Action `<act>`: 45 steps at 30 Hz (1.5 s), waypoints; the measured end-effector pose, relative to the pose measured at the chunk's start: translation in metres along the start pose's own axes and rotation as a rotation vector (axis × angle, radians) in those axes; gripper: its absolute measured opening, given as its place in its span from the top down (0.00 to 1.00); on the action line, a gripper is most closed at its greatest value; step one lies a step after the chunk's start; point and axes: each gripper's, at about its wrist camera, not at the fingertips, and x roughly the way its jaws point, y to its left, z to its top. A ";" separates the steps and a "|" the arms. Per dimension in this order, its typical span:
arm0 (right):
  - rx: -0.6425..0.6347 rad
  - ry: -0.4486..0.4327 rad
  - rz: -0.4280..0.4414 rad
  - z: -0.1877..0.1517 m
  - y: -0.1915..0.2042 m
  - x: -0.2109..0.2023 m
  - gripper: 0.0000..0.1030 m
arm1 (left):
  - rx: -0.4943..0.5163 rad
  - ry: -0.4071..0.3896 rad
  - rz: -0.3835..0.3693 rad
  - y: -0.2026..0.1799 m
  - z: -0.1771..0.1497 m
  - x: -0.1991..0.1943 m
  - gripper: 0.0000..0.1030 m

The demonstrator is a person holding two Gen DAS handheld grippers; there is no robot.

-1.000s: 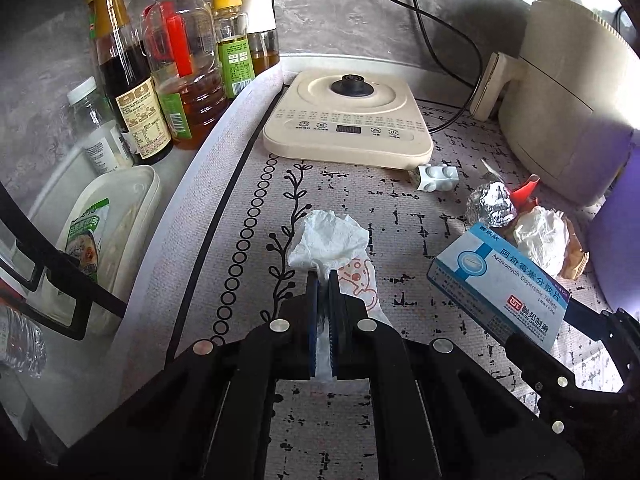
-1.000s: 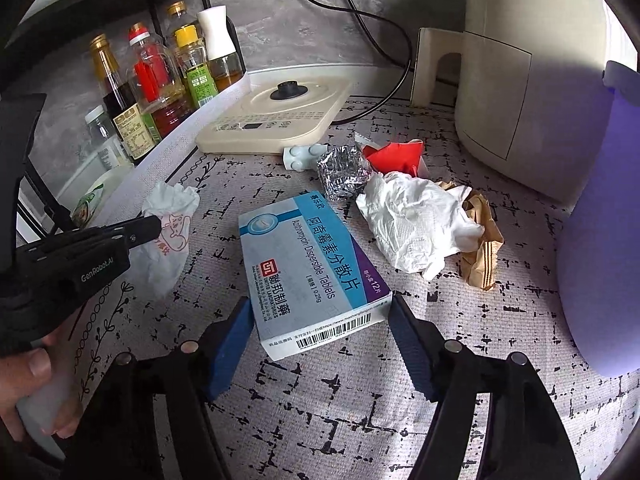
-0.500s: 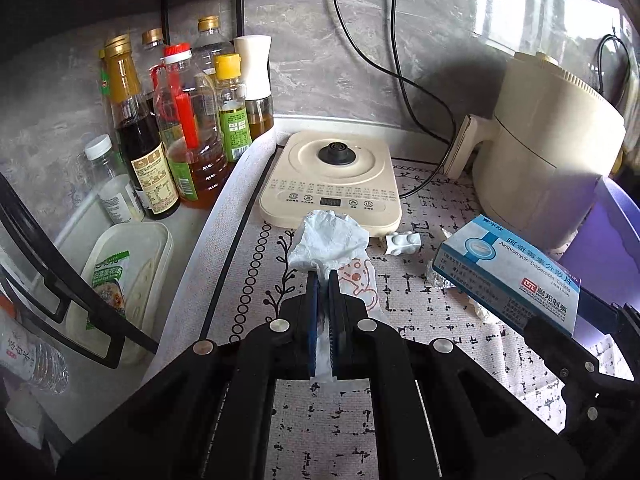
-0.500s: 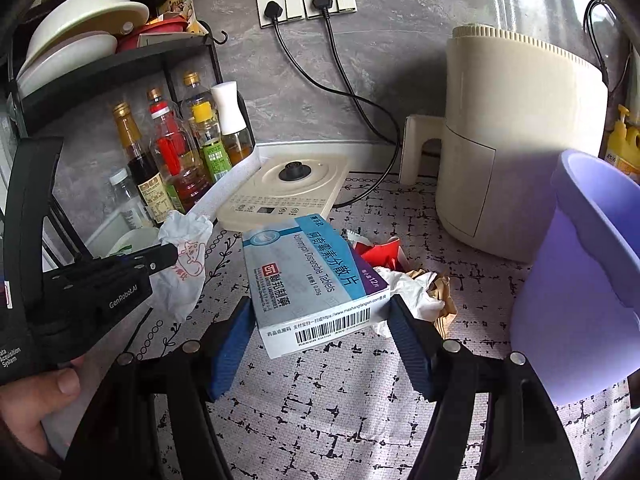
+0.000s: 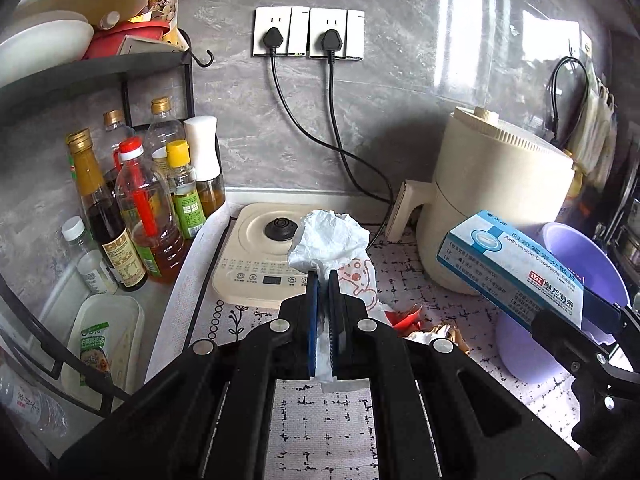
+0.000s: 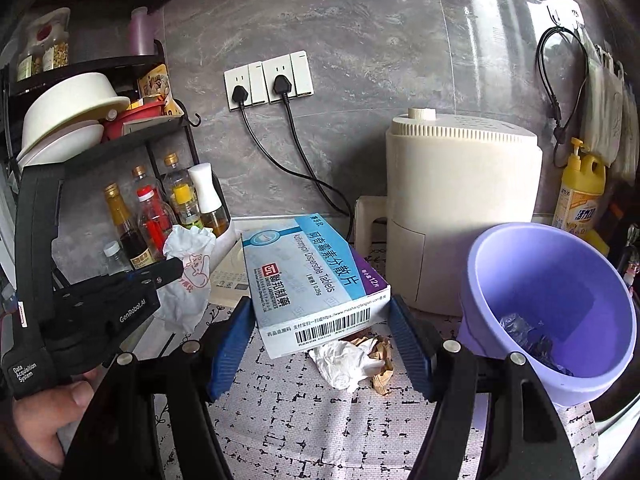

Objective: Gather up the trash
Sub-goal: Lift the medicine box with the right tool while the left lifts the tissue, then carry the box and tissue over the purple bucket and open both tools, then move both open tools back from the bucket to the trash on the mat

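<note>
My left gripper (image 5: 324, 280) is shut on a crumpled white paper wrapper (image 5: 330, 240) with a red print, held up above the mat. The same wrapper (image 6: 188, 264) hangs at the left of the right wrist view. My right gripper (image 6: 320, 312) clamps a blue and white tablet box (image 6: 316, 276) by its two long sides, lifted off the counter; the box (image 5: 512, 272) shows at the right of the left wrist view. A lilac bin (image 6: 552, 312) stands at the right with clear plastic inside. On the mat below lie a white tissue (image 6: 348, 362) and brown paper (image 6: 382, 360).
A cream induction cooker (image 5: 256, 264) sits at the back, a cream air fryer (image 6: 460, 208) at back right, both with cords to wall sockets (image 5: 308, 32). Sauce bottles (image 5: 136, 216) and a black rack with bowls (image 6: 68, 116) crowd the left. A yellow detergent bottle (image 6: 580, 192) stands far right.
Both grippers have risen from the mat with their loads, the wrapper and the box. The views tipped up, so the wall sockets, the rack and the inside of the lilac bin came into sight.
</note>
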 end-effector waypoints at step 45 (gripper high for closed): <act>0.289 -0.126 -0.548 -0.028 -0.159 -0.136 0.10 | 0.231 0.008 -0.516 -0.212 0.010 0.014 0.28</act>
